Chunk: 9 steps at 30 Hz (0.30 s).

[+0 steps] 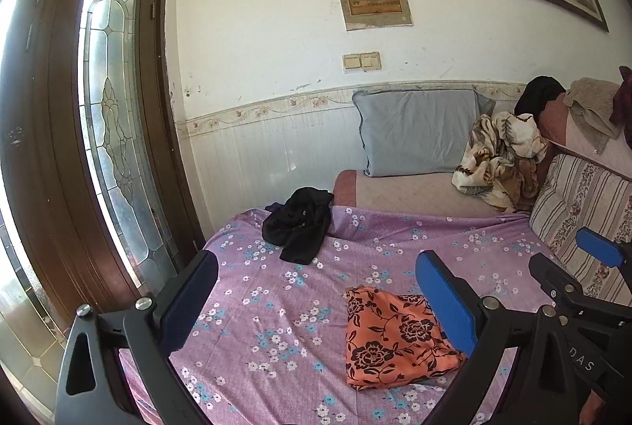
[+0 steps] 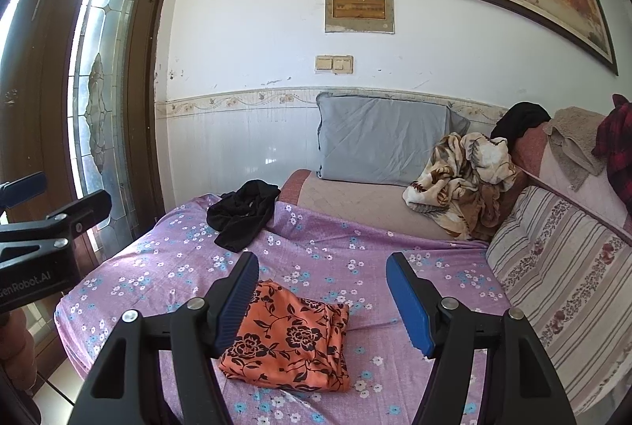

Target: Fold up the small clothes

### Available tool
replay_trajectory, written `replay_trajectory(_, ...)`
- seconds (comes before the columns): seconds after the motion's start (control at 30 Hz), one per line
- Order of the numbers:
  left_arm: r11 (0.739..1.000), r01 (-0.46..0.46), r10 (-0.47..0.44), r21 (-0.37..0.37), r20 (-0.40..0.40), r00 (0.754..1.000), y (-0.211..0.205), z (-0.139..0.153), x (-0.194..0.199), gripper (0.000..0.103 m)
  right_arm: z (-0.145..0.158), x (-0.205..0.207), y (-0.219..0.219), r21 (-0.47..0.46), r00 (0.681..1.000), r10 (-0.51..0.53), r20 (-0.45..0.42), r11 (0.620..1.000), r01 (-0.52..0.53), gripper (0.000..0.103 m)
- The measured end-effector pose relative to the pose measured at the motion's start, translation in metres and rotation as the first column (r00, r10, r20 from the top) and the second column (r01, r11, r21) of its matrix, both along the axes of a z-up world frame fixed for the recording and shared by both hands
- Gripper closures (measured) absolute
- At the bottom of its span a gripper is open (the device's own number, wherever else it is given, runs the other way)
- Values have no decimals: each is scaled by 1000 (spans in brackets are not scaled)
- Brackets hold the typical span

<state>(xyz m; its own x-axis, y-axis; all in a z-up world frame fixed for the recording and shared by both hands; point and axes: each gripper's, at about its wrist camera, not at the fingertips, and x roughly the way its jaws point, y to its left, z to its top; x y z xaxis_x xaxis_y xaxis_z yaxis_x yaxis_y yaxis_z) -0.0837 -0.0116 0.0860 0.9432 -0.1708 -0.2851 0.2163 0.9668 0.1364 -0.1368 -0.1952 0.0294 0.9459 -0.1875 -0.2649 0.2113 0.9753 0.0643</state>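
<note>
Folded orange floral garment [image 2: 290,344] lies on purple floral bedsheet [image 2: 316,247], near front edge. Black garment [image 2: 243,213] crumpled farther back, well apart. Left gripper [image 1: 316,306] spread wide, holding nothing. Right gripper [image 2: 322,302] spread too, above orange garment, not touching.

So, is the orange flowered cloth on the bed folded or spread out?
Folded. The orange flowered cloth lies as a compact rectangle on the purple sheet, with stacked layers visible along its right edge.
</note>
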Motion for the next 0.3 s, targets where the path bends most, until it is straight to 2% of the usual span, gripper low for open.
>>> replay_trajectory(0.17, 1000, 16, -16, -2, -27, 1000, 1, -7, 4, 3, -11, 3, -3, 42, 999, 7, -32, 999, -6, 32)
replay_trajectory(0.3, 1000, 13, -13, 0, -44, 999, 0, -12, 12, 3, -20, 14, -6, 35, 998, 3, -66, 999, -1, 32)
